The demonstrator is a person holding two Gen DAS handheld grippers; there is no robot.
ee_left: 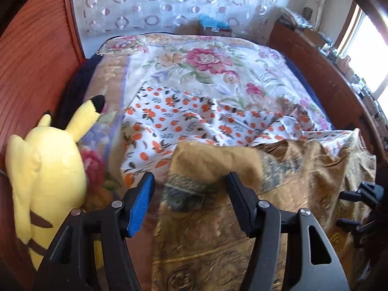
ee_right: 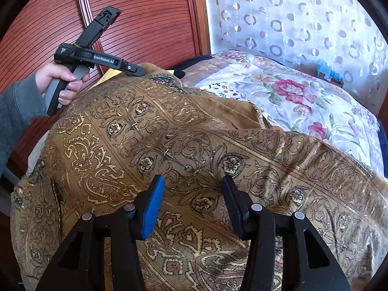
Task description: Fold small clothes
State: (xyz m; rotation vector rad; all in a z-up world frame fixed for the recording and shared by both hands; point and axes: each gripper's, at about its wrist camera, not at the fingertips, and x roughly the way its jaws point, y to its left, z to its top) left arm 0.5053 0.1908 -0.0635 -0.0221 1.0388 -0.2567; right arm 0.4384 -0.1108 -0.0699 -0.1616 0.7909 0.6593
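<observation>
A brown-gold paisley cloth [ee_right: 184, 145] lies spread over the near part of the bed; in the left wrist view [ee_left: 218, 218] its far edge is turned up in a fold. A white cloth with orange fruit print [ee_left: 184, 118] lies crumpled beyond it. My left gripper [ee_left: 190, 181] is open, its jaws either side of the folded paisley edge, not closed on it. My right gripper [ee_right: 192, 181] is open just above the paisley cloth. The left gripper also shows in the right wrist view [ee_right: 135, 70], held by a hand at the cloth's far left edge.
A yellow Pikachu plush [ee_left: 48, 160] sits at the left against the red-brown headboard [ee_left: 36, 60]. A floral bedspread [ee_left: 206, 65] covers the bed. A wooden bed rail [ee_left: 322, 77] runs along the right, with a cluttered sill beyond. A white curtain [ee_right: 303, 12] hangs behind the bed.
</observation>
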